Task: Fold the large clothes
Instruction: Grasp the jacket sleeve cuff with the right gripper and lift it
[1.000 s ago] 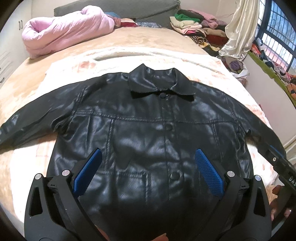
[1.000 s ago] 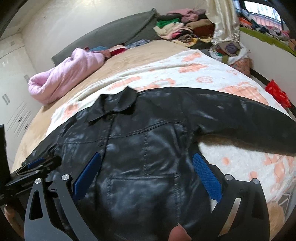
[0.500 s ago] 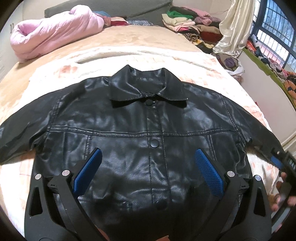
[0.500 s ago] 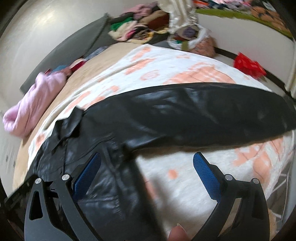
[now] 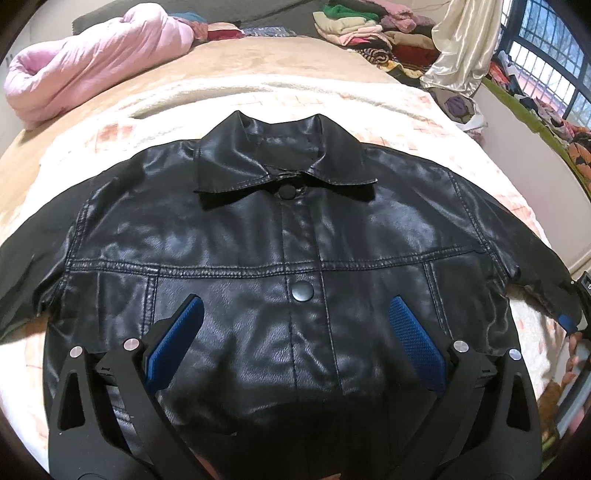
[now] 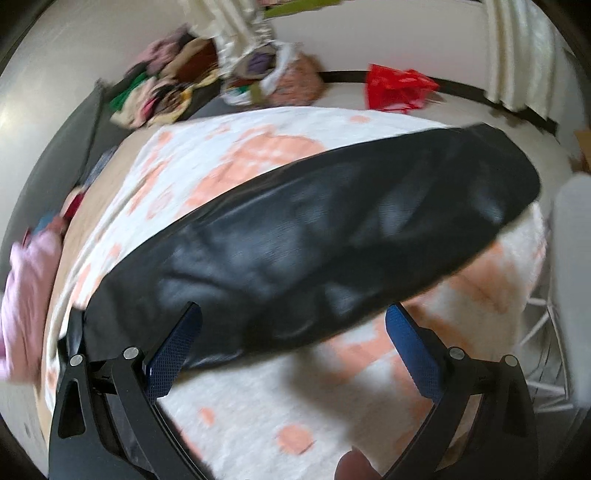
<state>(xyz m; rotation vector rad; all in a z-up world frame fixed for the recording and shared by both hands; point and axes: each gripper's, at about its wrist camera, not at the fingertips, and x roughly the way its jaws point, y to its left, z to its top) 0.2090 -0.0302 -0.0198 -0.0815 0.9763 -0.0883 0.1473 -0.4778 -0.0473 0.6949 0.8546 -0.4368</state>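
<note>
Black leather jacket [image 5: 295, 258] is lying front-up and buttoned on the white-and-peach blanket [image 6: 258, 406], collar toward the far edge, sleeves spread to both side edges. Plenty of bare blanket past the collar. Left gripper [image 5: 295, 332] hangs over the chest, fingers wide apart, empty. Right gripper [image 6: 293, 332], also spread and empty, has swung out over the right sleeve [image 6: 314, 251] since a second ago.

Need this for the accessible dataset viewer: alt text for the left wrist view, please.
A black leather jacket lies front-up and buttoned on a white and peach blanket, sleeves spread out to both sides. The left gripper hovers open over its lower front, blue-padded fingers wide apart. A pink duvet and piled clothes sit at the far end of the bed.
</note>
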